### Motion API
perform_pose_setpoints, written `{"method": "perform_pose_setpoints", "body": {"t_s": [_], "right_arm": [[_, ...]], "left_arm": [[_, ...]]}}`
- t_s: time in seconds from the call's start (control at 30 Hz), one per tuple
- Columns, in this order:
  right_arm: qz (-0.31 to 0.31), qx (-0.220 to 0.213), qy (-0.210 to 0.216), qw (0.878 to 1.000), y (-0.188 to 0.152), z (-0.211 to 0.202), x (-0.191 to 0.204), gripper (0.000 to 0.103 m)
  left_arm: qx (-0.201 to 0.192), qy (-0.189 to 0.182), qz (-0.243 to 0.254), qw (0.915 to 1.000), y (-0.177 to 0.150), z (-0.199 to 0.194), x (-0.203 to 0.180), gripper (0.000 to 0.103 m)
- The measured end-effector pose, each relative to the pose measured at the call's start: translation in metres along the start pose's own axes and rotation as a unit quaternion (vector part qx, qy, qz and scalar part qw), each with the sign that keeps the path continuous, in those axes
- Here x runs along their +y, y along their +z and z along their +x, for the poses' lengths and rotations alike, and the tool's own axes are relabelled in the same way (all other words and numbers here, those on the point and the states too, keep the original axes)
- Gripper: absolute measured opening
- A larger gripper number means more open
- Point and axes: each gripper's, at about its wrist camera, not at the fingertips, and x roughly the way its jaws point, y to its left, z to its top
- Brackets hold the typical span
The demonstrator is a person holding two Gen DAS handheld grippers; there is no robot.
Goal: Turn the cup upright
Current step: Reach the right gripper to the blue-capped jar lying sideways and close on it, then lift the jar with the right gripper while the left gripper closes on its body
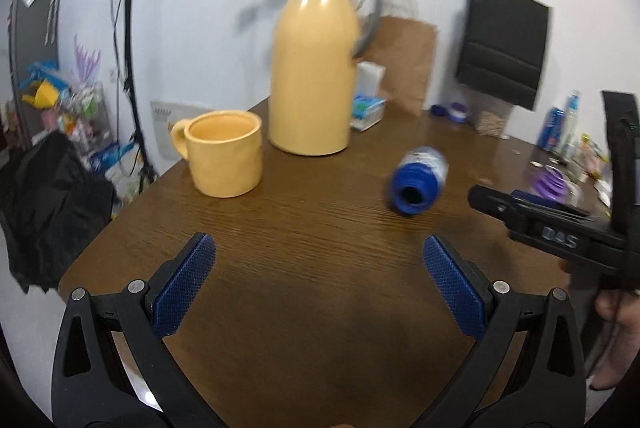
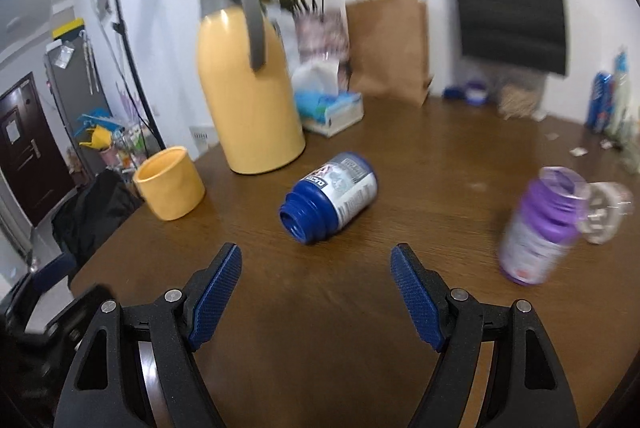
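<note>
Brown wooden table (image 1: 304, 268), my two grippers held above its near edge, both empty.

Yellow thermos jug (image 1: 310, 68) stands at the far left; just left of it and nearer sits the yellow cup (image 1: 224, 158), upright, mouth up, handle to the left. A blue bottle (image 2: 330, 196) lies on its side mid-table, open neck toward me. My left gripper (image 1: 320, 284) and right gripper (image 2: 316, 292) both have fingers spread wide apart.
</note>
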Motion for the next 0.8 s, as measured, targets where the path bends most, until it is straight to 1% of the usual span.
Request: {"method": "perform_pose_setpoints", "body": {"t_s": [0.03, 0.1, 0.17, 0.23, 0.3, 0.37, 0.4, 0.5, 0.53, 0.57, 0.67, 0.73, 0.8], "right_arm": [[0.014, 0.014, -0.002, 1.000, 0.006, 0.015, -0.002, 0.082], [0.042, 0.025, 0.004, 0.999, 0.017, 0.040, -0.007, 0.082], [0.053, 0.028, -0.006, 0.998, 0.026, 0.056, -0.006, 0.081], [0.060, 0.030, -0.001, 0.998, 0.033, 0.068, -0.002, 0.081], [0.061, 0.027, -0.021, 0.998, 0.039, 0.081, 0.003, 0.081], [0.056, 0.033, -0.050, 0.997, 0.043, 0.093, 0.005, 0.082], [0.058, 0.037, -0.057, 0.996, 0.044, 0.099, 0.005, 0.082], [0.059, 0.051, -0.059, 0.995, 0.046, 0.110, 0.001, 0.081], [0.057, 0.050, -0.061, 0.995, 0.046, 0.111, -0.001, 0.077], [0.052, 0.048, -0.057, 0.996, 0.045, 0.111, -0.001, 0.070], [0.031, 0.049, -0.034, 0.998, 0.041, 0.104, -0.005, 0.068], [-0.005, 0.058, -0.014, 0.998, 0.032, 0.092, -0.002, 0.068], [-0.055, 0.074, 0.054, 0.994, 0.013, 0.066, 0.002, 0.068]], "left_arm": [[0.011, 0.003, -0.003, 0.9999, 0.004, 0.009, 0.003, 0.103], [0.026, 0.007, -0.010, 0.9996, 0.009, 0.021, 0.007, 0.103], [0.027, 0.008, -0.018, 0.9994, 0.014, 0.031, 0.011, 0.103], [0.027, 0.015, -0.024, 0.9992, 0.017, 0.037, 0.014, 0.103], [0.030, 0.021, -0.030, 0.9989, 0.021, 0.044, 0.016, 0.103], [0.032, 0.019, -0.033, 0.9988, 0.026, 0.050, 0.017, 0.103], [0.031, 0.019, -0.033, 0.9988, 0.027, 0.051, 0.017, 0.103], [0.027, 0.019, -0.026, 0.9991, 0.033, 0.055, 0.016, 0.103], [0.027, 0.019, -0.023, 0.9992, 0.034, 0.056, 0.015, 0.103], [0.028, 0.018, -0.020, 0.9992, 0.036, 0.057, 0.014, 0.103], [0.024, 0.016, -0.013, 0.9995, 0.040, 0.057, 0.010, 0.103], [0.019, 0.010, -0.012, 0.9997, 0.041, 0.055, 0.007, 0.103], [0.019, 0.001, -0.010, 0.9998, 0.041, 0.054, 0.003, 0.103]]}}
